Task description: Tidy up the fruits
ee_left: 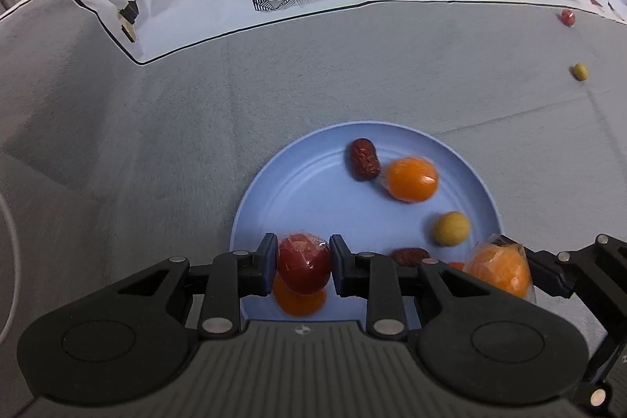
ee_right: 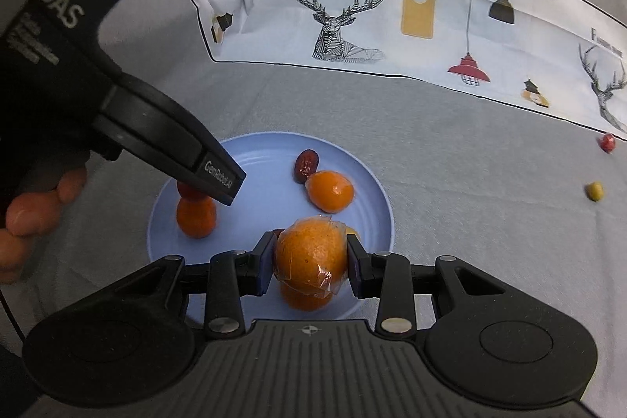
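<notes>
My left gripper (ee_left: 302, 265) is shut on a wrapped red fruit (ee_left: 303, 267), held just above the near left part of the blue plate (ee_left: 305, 190). My right gripper (ee_right: 309, 263) is shut on a wrapped orange fruit (ee_right: 309, 255) over the plate's near side (ee_right: 376, 206); that fruit also shows in the left wrist view (ee_left: 499, 271). On the plate lie a dark red date (ee_left: 363, 159), an orange (ee_left: 411, 180), a yellow ball-shaped fruit (ee_left: 450, 228), another date (ee_left: 409, 256) and an orange fruit (ee_left: 299, 296) under the red one.
A small red wrapped fruit (ee_right: 607, 142) and a small yellow-green fruit (ee_right: 595, 190) lie on the grey cloth far right of the plate. A white patterned cloth with deer and lamps (ee_right: 352, 22) runs along the back. A person's hand (ee_right: 35, 210) holds the left gripper's handle.
</notes>
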Tool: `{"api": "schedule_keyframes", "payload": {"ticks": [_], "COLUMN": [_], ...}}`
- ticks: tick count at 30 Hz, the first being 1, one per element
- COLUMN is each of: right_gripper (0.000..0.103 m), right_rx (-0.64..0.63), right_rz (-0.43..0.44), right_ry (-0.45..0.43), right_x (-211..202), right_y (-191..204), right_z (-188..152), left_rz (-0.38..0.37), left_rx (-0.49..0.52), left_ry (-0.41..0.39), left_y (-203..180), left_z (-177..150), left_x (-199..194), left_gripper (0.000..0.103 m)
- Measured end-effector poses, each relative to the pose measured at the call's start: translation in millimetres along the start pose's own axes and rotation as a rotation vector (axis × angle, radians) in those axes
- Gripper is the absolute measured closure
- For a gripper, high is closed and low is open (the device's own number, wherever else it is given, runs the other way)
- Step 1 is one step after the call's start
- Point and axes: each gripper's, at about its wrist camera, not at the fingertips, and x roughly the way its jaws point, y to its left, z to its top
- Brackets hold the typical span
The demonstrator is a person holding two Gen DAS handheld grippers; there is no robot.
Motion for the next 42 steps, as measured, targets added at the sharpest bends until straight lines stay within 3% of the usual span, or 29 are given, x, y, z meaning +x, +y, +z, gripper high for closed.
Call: {"api": "schedule_keyframes", "payload": {"ticks": [1,2,3,4,5,6,9,14,18,23,34,42], "right_gripper": [0.064,0.064,0.064,0.056,0.048,0.034,0.017,0.009,0.001,0.001,0.001,0.001], "right_rx": [-0.004,-0.007,-0.011,-0.016,-0.020,-0.015,0.033,0.033,0.074,0.155,0.079,0.030], "right_rz": [0.004,0.006,0.009,0.015,0.022,0.024,0.021,-0.002,0.013,0.051,-0.018,-0.037], "right_ry": [0.002,0.004,0.003,0.005,0.017,0.029,0.021,0.061,0.081,0.076,-0.141,-0.232], "right_x": [5,8,13,18,22,23,7,-38,-81,-125,-226,-268], "right_y": [-1,-2,-3,-3,-5,-7,-14,-15,-12,-9,7,28], "right_z": [1,1,2,2,4,5,5,-19,-34,-43,-51,-71], "left_rz": [-0.002,-0.001,0.007,0.025,0.045,0.062,0.073,0.136,0.117,0.126,0.131,0.122], "left_rx": [-0.001,0.000,0.009,0.014,0.011,0.007,0.050,0.065,0.019,0.037,-0.121,-0.137], "left_ry": [-0.013,-0.037,-0.056,-0.067,-0.083,-0.110,-0.147,-0.110,-0.097,-0.070,-0.284,-0.363], "left_y": [1,1,0,-1,-1,-1,-2,3,6,-1,-5,-10], "left_z": [0,0,-1,-2,-3,-6,-16,-47,-84,-130,-170,-188], "left_x": [3,5,6,5,3,-2,-16,-52,-97,-140,-233,-274], "left_gripper": [0.071,0.060,0.045,0.014,0.001,0.000,0.000,0.000,0.000,0.000,0.000,0.000]}}
